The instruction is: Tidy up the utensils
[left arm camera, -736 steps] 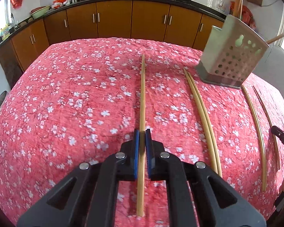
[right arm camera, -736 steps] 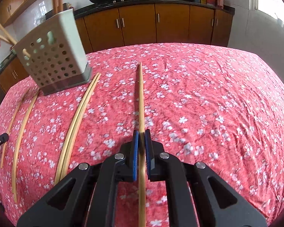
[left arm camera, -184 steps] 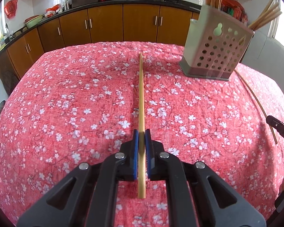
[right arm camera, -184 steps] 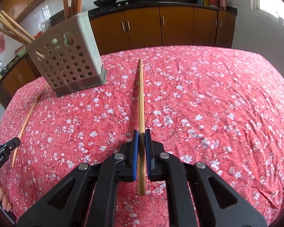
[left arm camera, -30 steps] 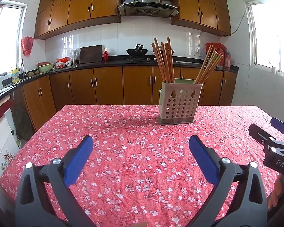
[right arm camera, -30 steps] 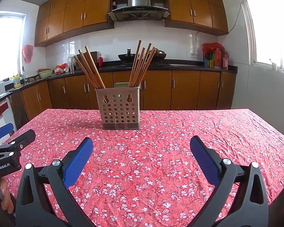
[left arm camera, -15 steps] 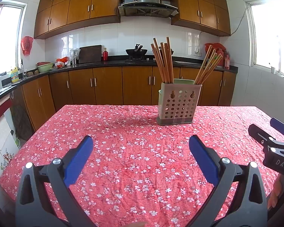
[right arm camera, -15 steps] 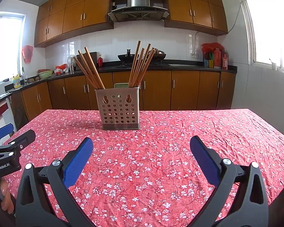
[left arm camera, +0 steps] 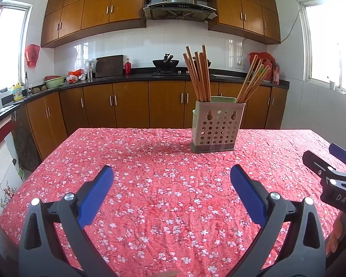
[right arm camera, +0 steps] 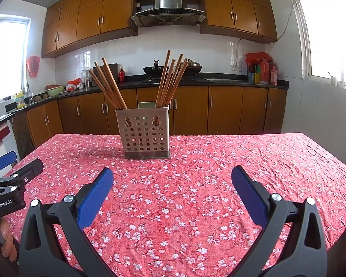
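A beige perforated utensil holder (left arm camera: 216,129) (right arm camera: 145,132) stands upright on the red floral tablecloth (left arm camera: 168,184) (right arm camera: 184,196), toward the table's far side. Two bunches of wooden chopsticks (left arm camera: 197,76) (right arm camera: 108,85) lean out of it, one in each compartment. My left gripper (left arm camera: 171,184) hangs open over the near part of the table, nothing between its blue pads. My right gripper (right arm camera: 171,184) is open and empty too. Each gripper shows at the edge of the other's view: the right one (left arm camera: 329,164), the left one (right arm camera: 13,166). No loose chopstick lies on the cloth.
Brown kitchen cabinets (left arm camera: 131,106) and a black counter run behind the table, with woks on the stove (left arm camera: 165,62) and a range hood above. A person's fingers (right arm camera: 5,233) hold the left gripper's handle. Windows (right arm camera: 329,27) sit on both sides.
Almost nothing has moved in the last second; both grippers stay open and drift slightly. Six seconds ago each gripper was shut on a chopstick; those chopsticks now stand in the holder.
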`<action>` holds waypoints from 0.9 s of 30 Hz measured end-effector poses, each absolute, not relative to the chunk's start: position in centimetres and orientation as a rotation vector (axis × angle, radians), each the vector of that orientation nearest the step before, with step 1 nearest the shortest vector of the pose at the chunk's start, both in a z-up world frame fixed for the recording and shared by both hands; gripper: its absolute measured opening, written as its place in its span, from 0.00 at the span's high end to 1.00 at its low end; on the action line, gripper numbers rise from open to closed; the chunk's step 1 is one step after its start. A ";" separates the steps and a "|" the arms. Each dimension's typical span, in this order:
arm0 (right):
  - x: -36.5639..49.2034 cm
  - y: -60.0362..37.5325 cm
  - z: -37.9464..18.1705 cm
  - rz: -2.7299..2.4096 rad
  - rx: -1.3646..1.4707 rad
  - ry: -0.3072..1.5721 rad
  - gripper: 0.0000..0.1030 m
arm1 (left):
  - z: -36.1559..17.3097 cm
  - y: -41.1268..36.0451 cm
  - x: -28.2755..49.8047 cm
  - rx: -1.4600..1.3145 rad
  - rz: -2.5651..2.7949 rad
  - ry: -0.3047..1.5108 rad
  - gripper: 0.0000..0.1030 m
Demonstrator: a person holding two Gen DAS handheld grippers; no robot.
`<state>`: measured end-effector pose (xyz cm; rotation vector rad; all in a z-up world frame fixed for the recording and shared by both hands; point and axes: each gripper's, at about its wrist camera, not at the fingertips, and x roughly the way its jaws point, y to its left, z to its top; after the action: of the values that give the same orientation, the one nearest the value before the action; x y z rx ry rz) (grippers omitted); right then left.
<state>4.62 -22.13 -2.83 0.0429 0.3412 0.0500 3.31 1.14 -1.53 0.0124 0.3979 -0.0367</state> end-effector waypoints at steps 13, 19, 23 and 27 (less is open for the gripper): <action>4.6 -22.1 -2.8 0.049 0.044 0.342 0.02 | -1.6 1.0 3.4 0.018 -0.036 0.399 0.04; 4.6 -22.1 -2.9 0.048 0.044 0.342 0.02 | -1.6 1.1 3.5 0.022 -0.040 0.397 0.04; 4.7 -22.0 -3.0 0.046 0.048 0.344 0.02 | -1.6 1.2 3.5 0.021 -0.041 0.396 0.04; 4.7 -22.1 -3.0 0.046 0.049 0.345 0.02 | -1.6 1.3 3.6 0.017 -0.041 0.399 0.04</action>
<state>4.69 -22.06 -3.02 0.0485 0.3452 0.0459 3.56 1.33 -1.62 0.0166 0.3995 -0.0411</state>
